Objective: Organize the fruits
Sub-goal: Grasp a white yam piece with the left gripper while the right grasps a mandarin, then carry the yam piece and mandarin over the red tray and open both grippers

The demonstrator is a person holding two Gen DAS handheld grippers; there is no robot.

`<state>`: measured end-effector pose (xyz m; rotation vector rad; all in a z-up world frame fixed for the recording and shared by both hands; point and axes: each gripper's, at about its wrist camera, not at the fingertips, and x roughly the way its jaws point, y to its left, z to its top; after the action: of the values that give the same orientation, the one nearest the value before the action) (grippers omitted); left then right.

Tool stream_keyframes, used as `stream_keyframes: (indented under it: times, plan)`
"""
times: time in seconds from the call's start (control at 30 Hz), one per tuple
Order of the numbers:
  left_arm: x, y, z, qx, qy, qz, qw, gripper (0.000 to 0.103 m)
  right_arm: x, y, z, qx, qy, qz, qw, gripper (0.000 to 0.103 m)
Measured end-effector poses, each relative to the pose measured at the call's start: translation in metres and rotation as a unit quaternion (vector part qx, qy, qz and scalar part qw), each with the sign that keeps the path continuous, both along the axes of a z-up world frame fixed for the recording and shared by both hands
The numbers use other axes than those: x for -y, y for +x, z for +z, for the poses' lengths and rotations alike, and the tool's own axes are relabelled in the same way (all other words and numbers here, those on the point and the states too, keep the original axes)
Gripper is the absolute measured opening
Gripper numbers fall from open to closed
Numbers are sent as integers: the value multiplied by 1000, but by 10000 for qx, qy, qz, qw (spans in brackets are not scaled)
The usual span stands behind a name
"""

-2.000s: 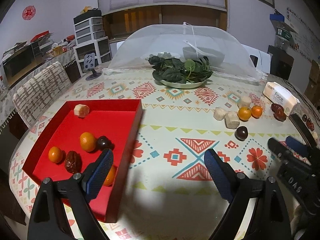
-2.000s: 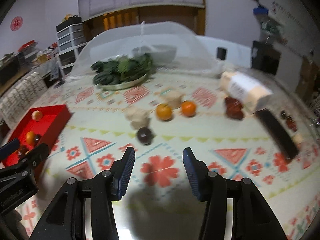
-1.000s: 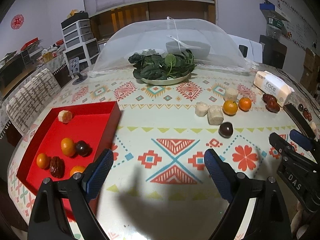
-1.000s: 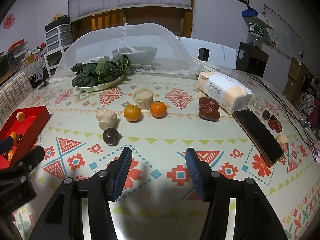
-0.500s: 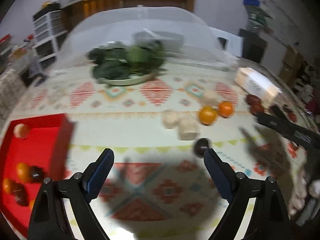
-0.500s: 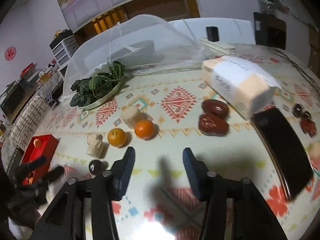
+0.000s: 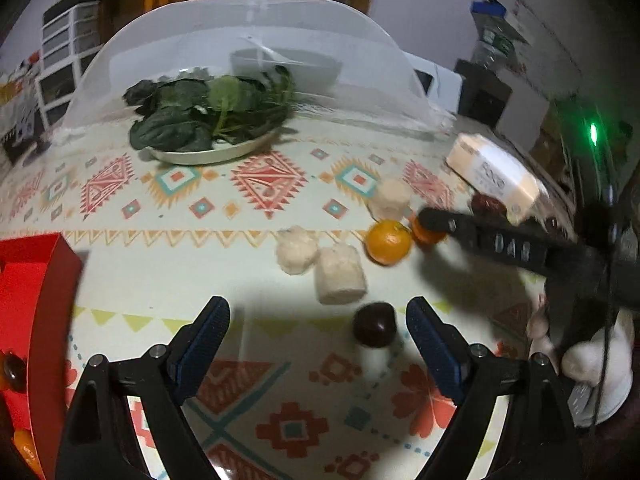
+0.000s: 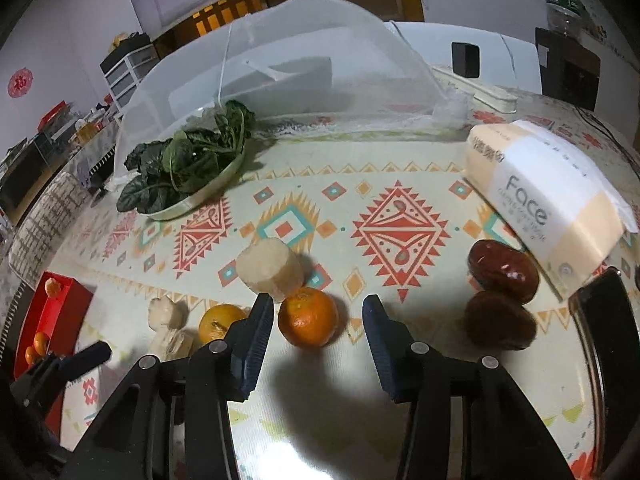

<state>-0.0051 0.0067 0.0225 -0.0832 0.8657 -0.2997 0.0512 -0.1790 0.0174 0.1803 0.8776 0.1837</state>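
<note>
Hovering over the patterned tablecloth (image 8: 400, 200), our right gripper (image 8: 318, 338) has its jaws apart around an orange tangerine (image 8: 308, 317) — the left pad sits just beside the fruit, the right pad stands clear of it, so nothing is gripped. These jaws have just been closing, with the tangerine between them. Behind the fruit stands a pale cut chunk (image 8: 269, 269); a second, yellower tangerine (image 8: 218, 322) lies to its left, and two dark red dates (image 8: 502, 270) lie to the right, next to a tissue pack (image 8: 548, 196) and a black phone (image 8: 612, 340).

Our left gripper (image 7: 318, 334) is spread wide and empty. A dark round fruit (image 7: 374, 325) rests on the cloth between its pads, nearer the right one, touching neither. Just beyond lie two more pale chunks (image 7: 340, 275). At the far left edge we see the red tray (image 7: 40, 280), fruit already in it. Farther back — a plate of leafy greens (image 7: 208, 114) before a mesh food cover (image 7: 256, 56).
</note>
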Motion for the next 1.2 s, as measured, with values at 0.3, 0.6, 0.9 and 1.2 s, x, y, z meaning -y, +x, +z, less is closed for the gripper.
stream_keyframes:
  times: [0.3,0.6,0.9,1.2]
  plan:
    - [8,13,-2,-133,-110,-83,9998,74,-1,-1,-9,-67,259,79,9996,34]
    - [35,33,-12,-237,281,-73,9993,29,8,-7,-7,-1,499,16,9988,34]
    - [1,6,6,-116,23,258,9996,29,13,-14,4,235,487,-46,9985,34]
    - [-125,-65,46,286,-301,1286,9908,29,-45,-50,39,422,611,615,9953,34]
